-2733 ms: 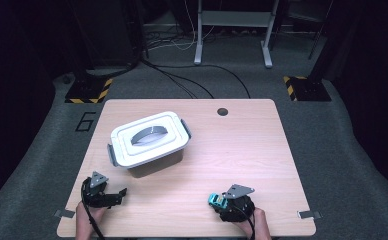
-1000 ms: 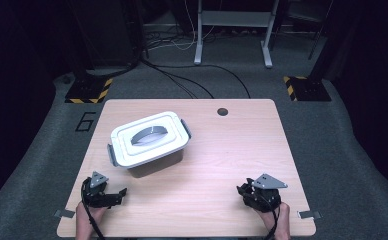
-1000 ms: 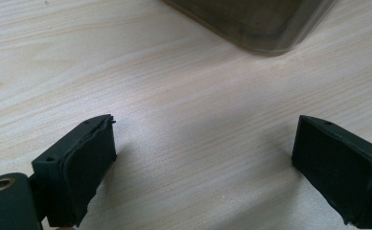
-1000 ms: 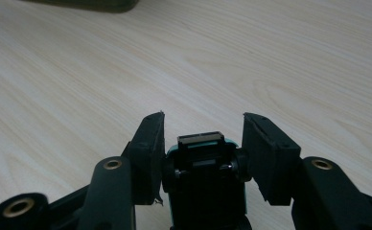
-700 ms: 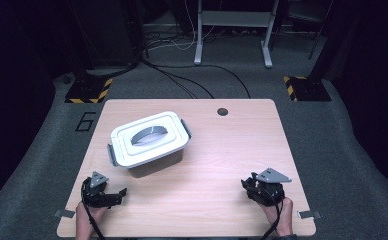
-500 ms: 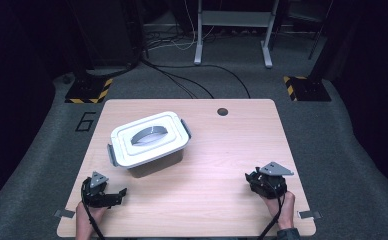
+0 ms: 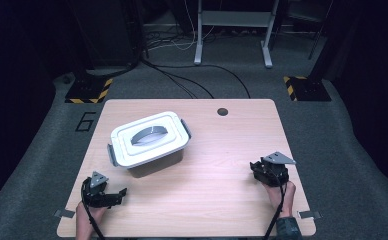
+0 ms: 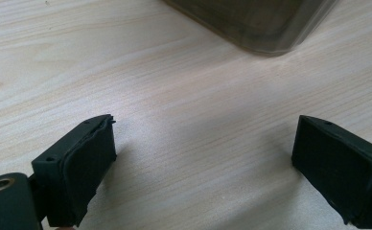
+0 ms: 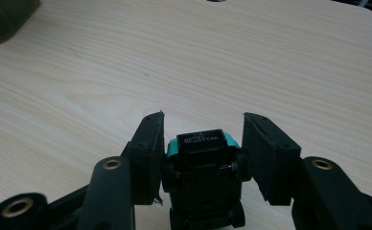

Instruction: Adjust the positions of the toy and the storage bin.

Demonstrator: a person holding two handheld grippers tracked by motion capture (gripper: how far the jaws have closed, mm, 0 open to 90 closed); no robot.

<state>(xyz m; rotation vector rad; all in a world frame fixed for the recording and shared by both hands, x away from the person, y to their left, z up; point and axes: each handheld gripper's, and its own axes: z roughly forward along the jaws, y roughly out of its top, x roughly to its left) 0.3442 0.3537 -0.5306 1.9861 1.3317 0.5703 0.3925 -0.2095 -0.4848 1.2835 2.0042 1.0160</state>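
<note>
Toy car [image 9: 201, 167] between right tongs [image 9: 203, 129]

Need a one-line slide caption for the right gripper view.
Right claw shut on a small black-and-teal toy car, held above the light wooden table.

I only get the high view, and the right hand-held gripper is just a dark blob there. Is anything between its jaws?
Observer: Yes. The right hand-held gripper is shut on a small toy car, with its black underside towards the camera and its teal body showing behind.
Operator: And the left one?
Observer: The left hand-held gripper is open, with bare table between its jaws.
Operator: What is it aimed at?
Observer: A lower corner of the storage box, which lies ahead of the jaws and apart from them.
</note>
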